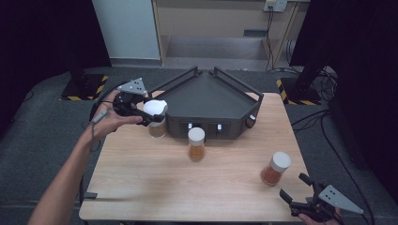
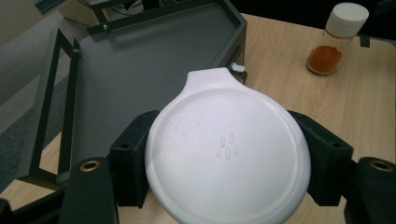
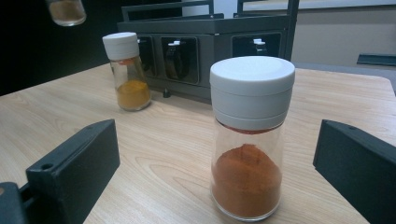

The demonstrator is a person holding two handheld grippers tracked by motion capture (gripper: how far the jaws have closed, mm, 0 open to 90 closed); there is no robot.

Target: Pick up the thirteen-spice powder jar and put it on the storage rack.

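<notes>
We see three spice jars and a dark wedge-shaped rack (image 1: pixel 206 96) on the counter (image 1: pixel 141 183).

Left claw (image 1: pixel 149 114): closed on the white cap of a jar (image 1: pixel 156 119), gripping it from both sides. In the high view that jar hangs at left of centre, just beside the rack's left front corner and seemingly clear of the counter. In the left gripper view the cap (image 2: pixel 227 149) sits between the jaws, with the rack's flat top behind it.

Right claw (image 1: pixel 300 194): jaws spread wide, nothing held, at the lower right of the high view. The red-powder jar (image 3: pixel 250 140) stands upright on the counter between and ahead of its jaws, untouched. A yellow-powder jar (image 1: pixel 196 144) stands mid-counter, just before the rack's front.

Risks, as we judge them:
- The grip is on the cap alone, so if the cap is loose the glass body could drop off.
- The held jar is close to the rack's corner rail; a swing sideways could knock it and twist it in the jaws.
- Closing the right claw off-centre could tip the tall red jar.
</notes>
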